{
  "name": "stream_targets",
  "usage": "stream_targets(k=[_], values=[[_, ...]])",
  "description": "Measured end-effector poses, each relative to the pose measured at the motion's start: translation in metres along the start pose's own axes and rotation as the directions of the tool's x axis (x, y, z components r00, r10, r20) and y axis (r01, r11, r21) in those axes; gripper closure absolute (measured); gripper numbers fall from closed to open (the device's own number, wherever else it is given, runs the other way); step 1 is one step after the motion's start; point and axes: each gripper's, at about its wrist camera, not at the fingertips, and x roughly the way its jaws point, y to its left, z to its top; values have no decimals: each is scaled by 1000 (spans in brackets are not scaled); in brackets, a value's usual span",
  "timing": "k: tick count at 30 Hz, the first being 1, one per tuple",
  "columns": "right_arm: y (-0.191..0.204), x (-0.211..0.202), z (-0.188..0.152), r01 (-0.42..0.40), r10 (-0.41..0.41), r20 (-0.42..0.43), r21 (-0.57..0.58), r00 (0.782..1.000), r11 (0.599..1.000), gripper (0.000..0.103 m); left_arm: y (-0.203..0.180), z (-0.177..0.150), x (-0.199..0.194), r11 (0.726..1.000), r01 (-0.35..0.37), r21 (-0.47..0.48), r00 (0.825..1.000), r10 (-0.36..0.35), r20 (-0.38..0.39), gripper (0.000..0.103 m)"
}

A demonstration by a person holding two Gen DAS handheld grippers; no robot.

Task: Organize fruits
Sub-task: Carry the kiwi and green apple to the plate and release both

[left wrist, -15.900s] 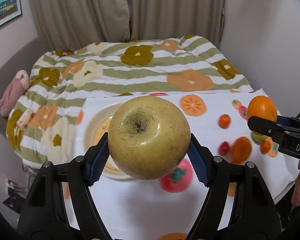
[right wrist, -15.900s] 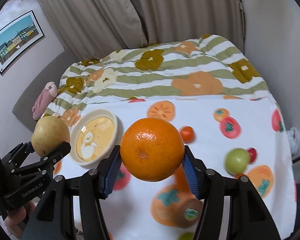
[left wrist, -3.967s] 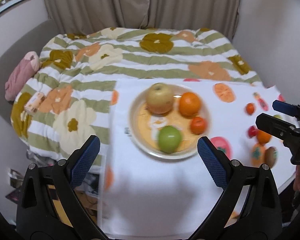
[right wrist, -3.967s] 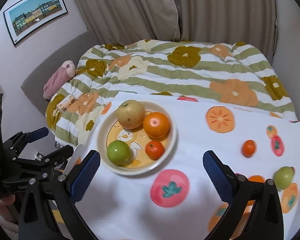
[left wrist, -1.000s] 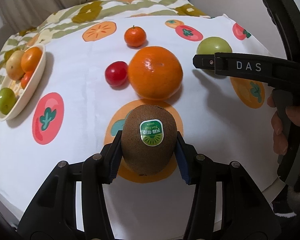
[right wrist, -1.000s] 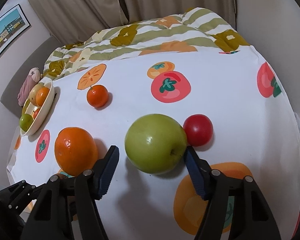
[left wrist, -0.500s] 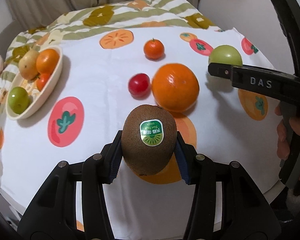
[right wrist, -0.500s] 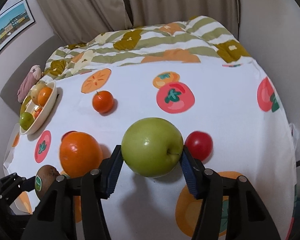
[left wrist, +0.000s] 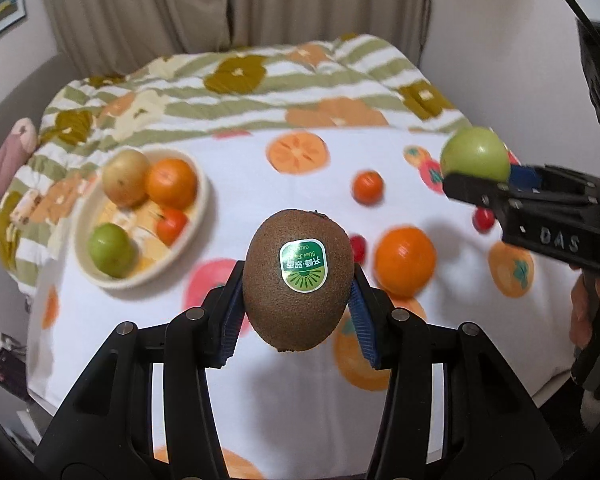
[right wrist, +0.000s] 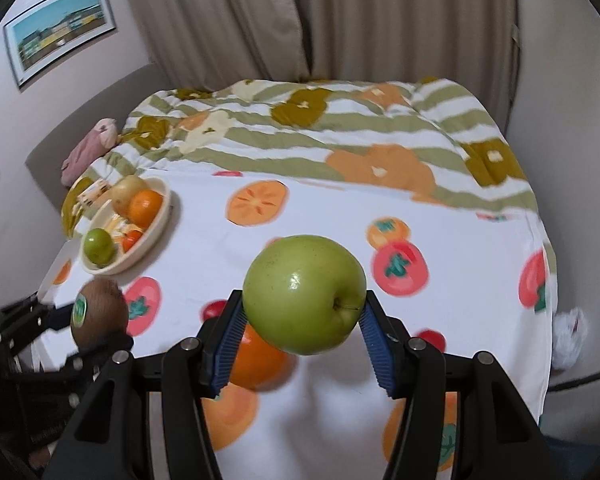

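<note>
Since a second ago, both fruits have left the fruit-print desk (left wrist: 260,184) and now hang above it. The left claw (left wrist: 296,304) clamps a stickered kiwi (left wrist: 298,278); the right claw (right wrist: 302,320) clamps a green apple (right wrist: 304,292). Both claws tilt downward toward the desk. A cream bowl (left wrist: 198,216) of fruit sits far left.

Brown kiwi (left wrist: 298,278) with a green sticker, upright, clear of the cloth; green apple (right wrist: 305,294), stem sideways, also aloft; large orange (left wrist: 405,261), small mandarin (left wrist: 367,187) and red fruits on the cloth
</note>
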Motion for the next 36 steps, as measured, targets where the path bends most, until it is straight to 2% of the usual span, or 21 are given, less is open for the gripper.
stream_targets(k=[8, 13, 20, 25, 36], values=[[58, 0, 28, -34, 34, 21, 8, 999, 999, 50, 72, 20, -10, 1000, -22, -22, 999, 23, 24, 51], [100, 14, 45, -48, 48, 12, 27, 999, 998, 50, 125, 29, -9, 999, -19, -34, 1000, 19, 23, 51], [158, 48, 64, -67, 67, -3, 63, 998, 996, 50, 198, 38, 18, 1000, -13, -23, 1000, 13, -4, 51], [188, 77, 71, -64, 66, -24, 68, 998, 996, 50, 235, 42, 51, 1000, 13, -26, 999, -15, -48, 51], [214, 115, 65, -14, 22, -70, 115, 997, 993, 50, 257, 45, 105, 998, 67, -20, 989, -69, -127, 51]])
